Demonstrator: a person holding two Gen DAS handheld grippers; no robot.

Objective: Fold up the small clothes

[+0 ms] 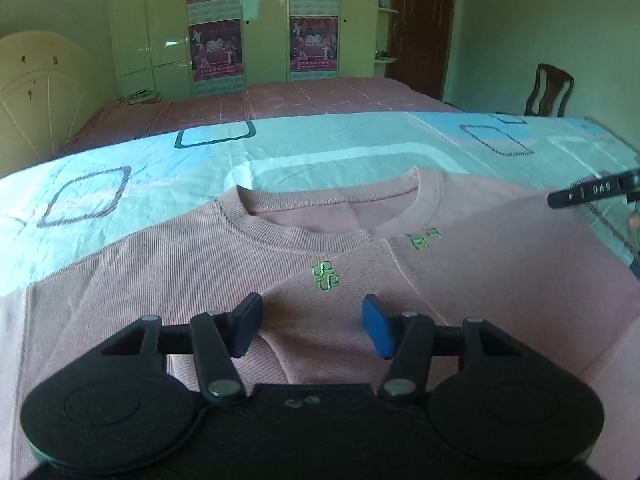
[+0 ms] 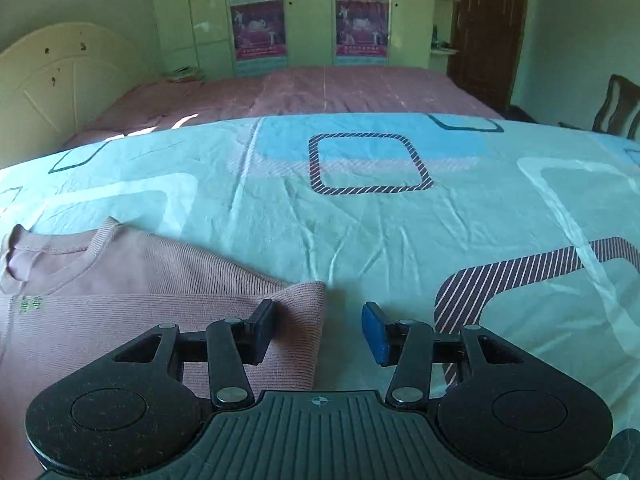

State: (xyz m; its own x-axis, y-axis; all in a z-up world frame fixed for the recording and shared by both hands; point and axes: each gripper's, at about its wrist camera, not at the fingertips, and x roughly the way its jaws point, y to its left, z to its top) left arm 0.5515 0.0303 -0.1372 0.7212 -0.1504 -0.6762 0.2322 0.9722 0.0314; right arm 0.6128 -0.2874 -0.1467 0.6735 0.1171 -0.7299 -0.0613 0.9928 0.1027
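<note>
We find the pink sweater (image 1: 248, 264) lying flat on the patterned sheet (image 2: 360, 216), one side already folded inward. We judge it light, soft and limp; best pinched at a folded edge or hem. The left gripper (image 1: 312, 328) hovers over its chest, jaws apart, empty. The right gripper (image 2: 320, 332) stands apart at the folded corner, gripping nothing. Green embroidery is unreadable; a black tool (image 1: 592, 192) reads "DAS".

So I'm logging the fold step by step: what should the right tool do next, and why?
Probably shift a little left and close on the sleeve cuff. The right tool is open, and the cuff's edge lies by its left finger, not yet pinched; the pink top still lies mostly flat on the sheet.
</note>
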